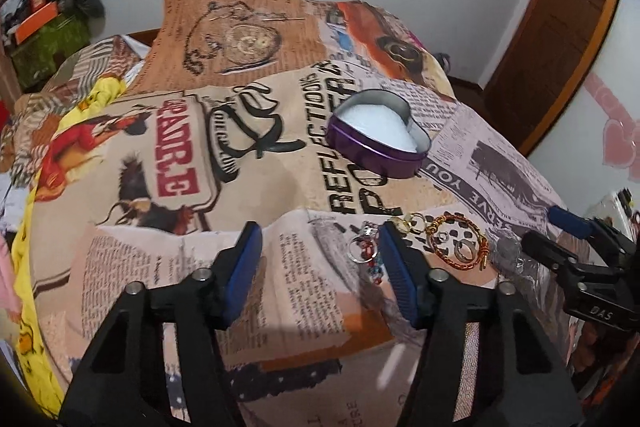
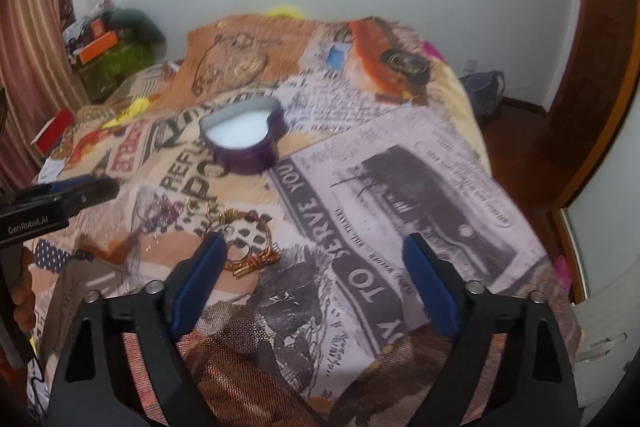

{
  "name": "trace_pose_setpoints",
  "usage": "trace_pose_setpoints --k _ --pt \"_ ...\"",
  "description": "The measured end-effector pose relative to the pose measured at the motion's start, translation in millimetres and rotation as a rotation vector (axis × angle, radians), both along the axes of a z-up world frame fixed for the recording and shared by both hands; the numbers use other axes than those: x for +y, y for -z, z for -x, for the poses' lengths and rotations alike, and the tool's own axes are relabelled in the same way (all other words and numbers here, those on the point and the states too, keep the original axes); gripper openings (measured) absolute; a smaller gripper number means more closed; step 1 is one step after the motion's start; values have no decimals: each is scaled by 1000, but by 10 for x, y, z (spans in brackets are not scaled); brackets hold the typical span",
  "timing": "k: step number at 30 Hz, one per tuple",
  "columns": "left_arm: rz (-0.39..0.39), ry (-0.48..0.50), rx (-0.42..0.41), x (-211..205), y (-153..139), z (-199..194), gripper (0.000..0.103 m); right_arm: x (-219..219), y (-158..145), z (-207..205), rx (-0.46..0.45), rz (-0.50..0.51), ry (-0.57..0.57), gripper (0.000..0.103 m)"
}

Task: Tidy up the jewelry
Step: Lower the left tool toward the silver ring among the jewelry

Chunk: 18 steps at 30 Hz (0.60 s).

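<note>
A purple heart-shaped tin (image 1: 378, 143) with white padding lies open on the printed bedspread; it also shows in the right wrist view (image 2: 246, 137). Nearer me lie a gold and red bangle (image 1: 458, 239) with small silver rings inside it, gold rings (image 1: 412, 221) and a beaded silver piece (image 1: 366, 247). My left gripper (image 1: 320, 249) is open and empty, its right finger beside the beaded piece. My right gripper (image 2: 316, 255) is open and empty, its left finger over the bangle (image 2: 250, 251). The right gripper also shows at the left wrist view's right edge (image 1: 576, 227).
The bedspread (image 1: 224, 163) covers a bed with yellow sheets at its left edge. A green box with orange items (image 2: 112, 61) stands at the far left. A wooden door frame (image 1: 552, 39) and wooden floor (image 2: 516, 139) are on the right.
</note>
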State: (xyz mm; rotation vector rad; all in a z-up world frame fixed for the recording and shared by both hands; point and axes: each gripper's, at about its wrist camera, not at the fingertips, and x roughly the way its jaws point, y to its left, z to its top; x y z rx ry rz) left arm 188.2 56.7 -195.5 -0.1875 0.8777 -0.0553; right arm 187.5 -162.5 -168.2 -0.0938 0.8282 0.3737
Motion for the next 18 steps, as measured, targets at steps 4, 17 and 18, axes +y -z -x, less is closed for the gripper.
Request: trace_pose_setpoints --k 4,17,18 --pt "-11 60 18 -84 35 -109 41 54 100 -83 49 -27 -49 62" --pt "-29 156 54 -279 177 -295 21 338 162 -140 70 -11 -192 26" --pt "-30 157 57 -283 189 -302 21 350 170 -141 77 -16 -201 26"
